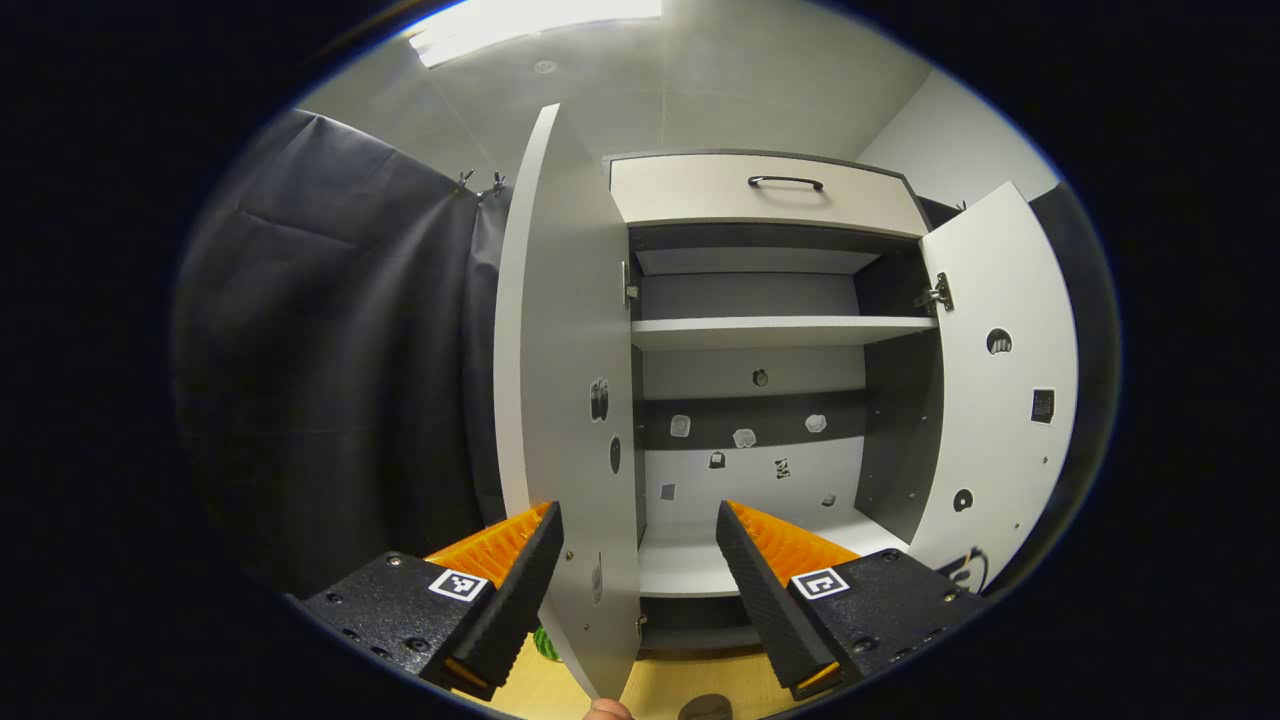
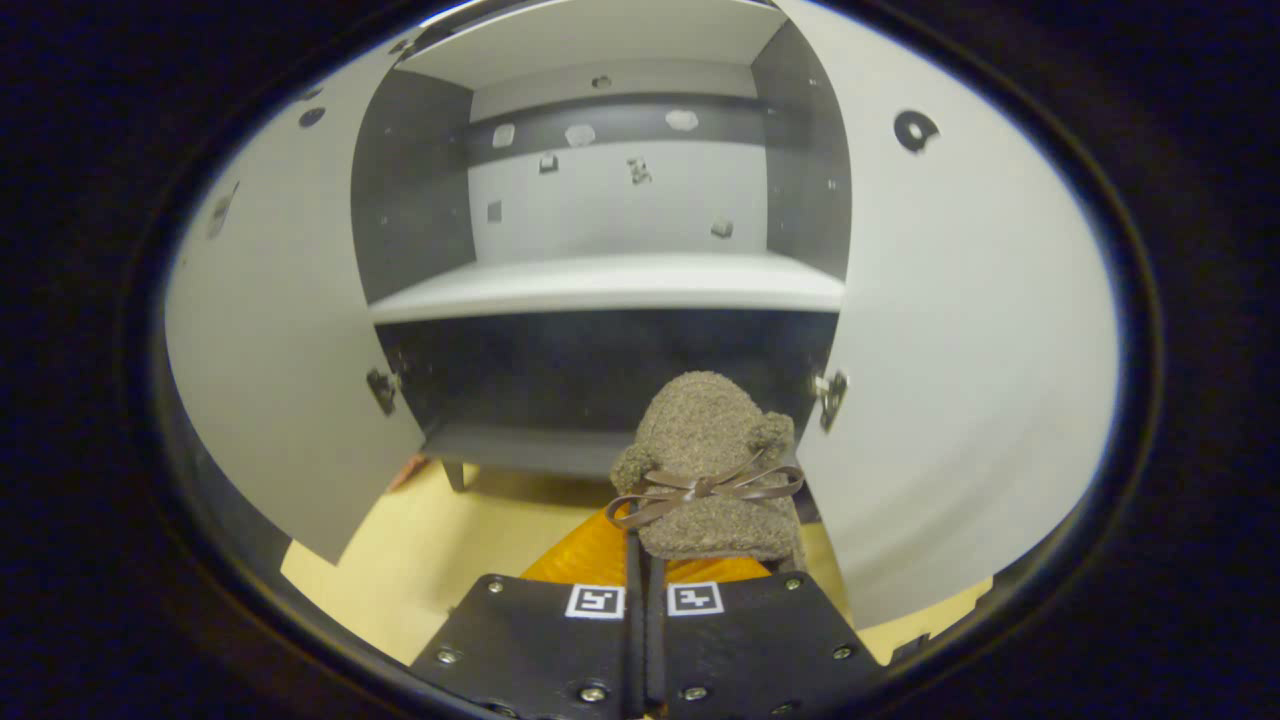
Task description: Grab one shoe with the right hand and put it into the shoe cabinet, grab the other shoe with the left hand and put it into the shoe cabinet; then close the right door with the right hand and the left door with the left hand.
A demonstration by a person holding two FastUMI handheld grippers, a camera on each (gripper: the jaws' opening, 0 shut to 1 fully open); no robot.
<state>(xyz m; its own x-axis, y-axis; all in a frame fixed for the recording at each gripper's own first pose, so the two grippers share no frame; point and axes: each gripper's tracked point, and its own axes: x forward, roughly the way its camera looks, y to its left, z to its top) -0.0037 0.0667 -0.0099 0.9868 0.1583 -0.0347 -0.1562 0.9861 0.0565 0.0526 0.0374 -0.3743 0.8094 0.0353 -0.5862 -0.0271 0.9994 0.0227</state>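
Observation:
A brown fuzzy shoe (image 2: 705, 440) with a thin brown bow hangs toe-forward in the right gripper view, my right gripper (image 2: 640, 565) shut on its rear part. It hovers before the dark lowest compartment (image 2: 600, 370) of the white shoe cabinet, near the right door (image 2: 960, 350). In the left gripper view my left gripper (image 1: 638, 515) stands open with nothing between its fingers, facing the cabinet (image 1: 780, 332) from farther back. Both doors stand open: the left door (image 1: 560, 400) is seen nearly edge-on, the right door (image 1: 1000, 400) is swung wide.
A drawer with a dark handle (image 1: 785, 182) tops the cabinet. White shelves (image 2: 610, 285) divide the inside. The cabinet stands on short legs over a pale wooden floor (image 2: 450, 540). A small dark rounded thing (image 1: 705, 708) lies at the lower edge, too cut off to tell.

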